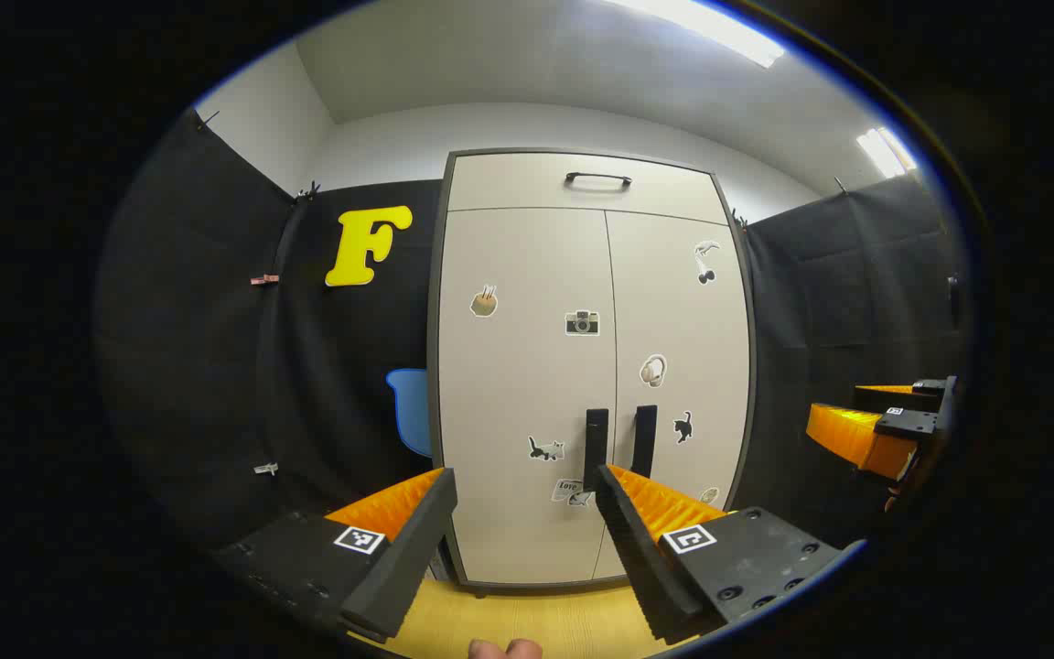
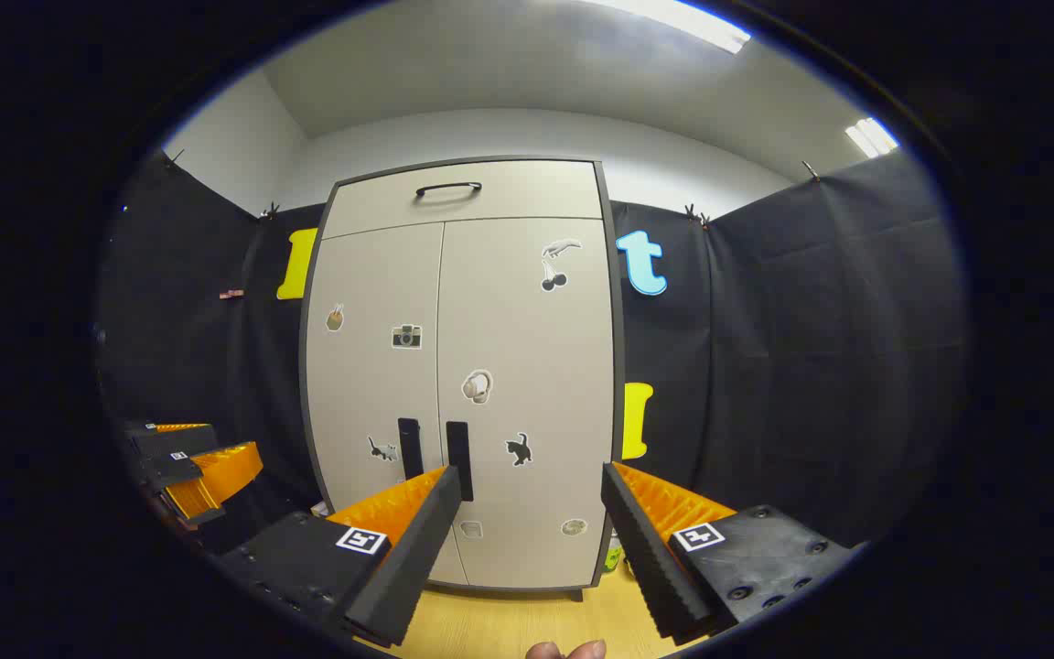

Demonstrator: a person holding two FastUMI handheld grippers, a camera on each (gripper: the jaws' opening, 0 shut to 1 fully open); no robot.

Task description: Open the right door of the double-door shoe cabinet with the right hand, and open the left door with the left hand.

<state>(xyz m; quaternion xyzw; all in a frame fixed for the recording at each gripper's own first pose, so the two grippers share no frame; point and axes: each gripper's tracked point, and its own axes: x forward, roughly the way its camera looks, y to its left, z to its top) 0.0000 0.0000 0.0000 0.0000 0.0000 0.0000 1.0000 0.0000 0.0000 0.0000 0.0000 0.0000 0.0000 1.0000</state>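
A beige shoe cabinet [image 1: 527, 384] [image 2: 509, 394] with stickers stands ahead, both doors closed. The left door [image 1: 527, 366] carries a black vertical handle [image 1: 596, 447] [image 2: 410, 447]; the right door [image 2: 532, 384] has its own handle [image 1: 644, 439] [image 2: 459, 458] beside the centre seam. My left gripper [image 1: 522, 513] is open, well short of the doors, its right finger lined up below the left handle. Likewise open, my right gripper [image 2: 527, 513] has its left finger just under the right handle. Each gripper also appears at the edge of the other's view: right gripper [image 1: 884, 430], left gripper [image 2: 188, 467].
A top drawer with a black bar handle [image 1: 597, 179] [image 2: 447, 189] sits above the doors. A blue chair [image 1: 410, 407] stands left of the cabinet. The floor [image 1: 527, 622] is light wood. Black cloth walls close in on both sides. A small green item [image 2: 614, 554] sits at the cabinet's right foot.
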